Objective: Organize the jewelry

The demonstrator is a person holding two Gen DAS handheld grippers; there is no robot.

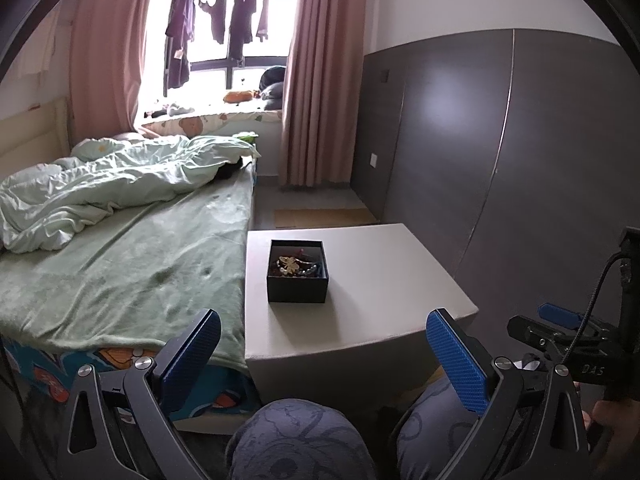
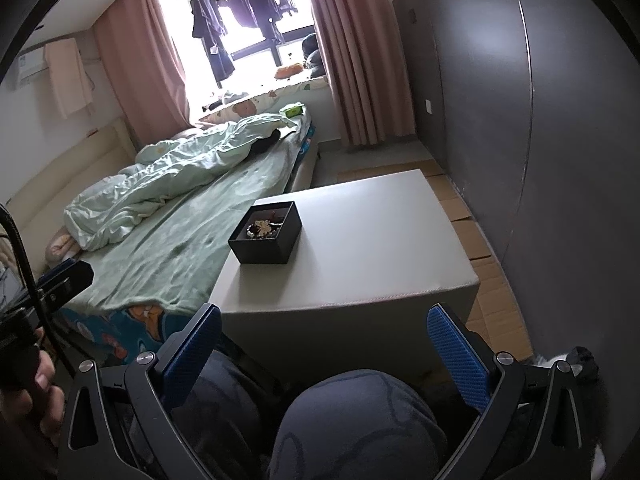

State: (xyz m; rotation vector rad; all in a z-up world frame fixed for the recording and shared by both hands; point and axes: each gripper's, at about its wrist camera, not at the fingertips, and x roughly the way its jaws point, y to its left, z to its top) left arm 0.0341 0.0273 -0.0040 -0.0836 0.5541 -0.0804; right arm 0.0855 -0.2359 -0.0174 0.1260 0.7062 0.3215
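The only writing that can be read is "DAS", in pale letters on the black body of the right gripper (image 1: 560, 322), seen at the right edge of the left wrist view. The jewelry carries no label that I can make out.

The left gripper (image 1: 324, 344) is held low and near, above the person's knees (image 1: 300, 436), and points toward the table (image 1: 392, 280). Its two blue pads (image 1: 192, 356) stand wide apart and hold nothing. The right gripper (image 2: 324, 344) is in a similar pose, also low over the knees, a little more to the right, with its blue pads (image 2: 460, 356) wide apart and nothing between them. Both are well apart from the box.

The black box (image 1: 297, 271) is open and stands on the grey table, toward its left side, close to the bed (image 1: 132, 264). Inside lies the jewelry (image 1: 294, 266): a gold butterfly-shaped piece on top of dark beaded strands; the smaller pieces are too small to tell.

The bed with green sheet is to the left, touching the table. Far behind is a bright window (image 1: 224, 40) with dark clothes hanging and pink curtains (image 1: 320, 80)
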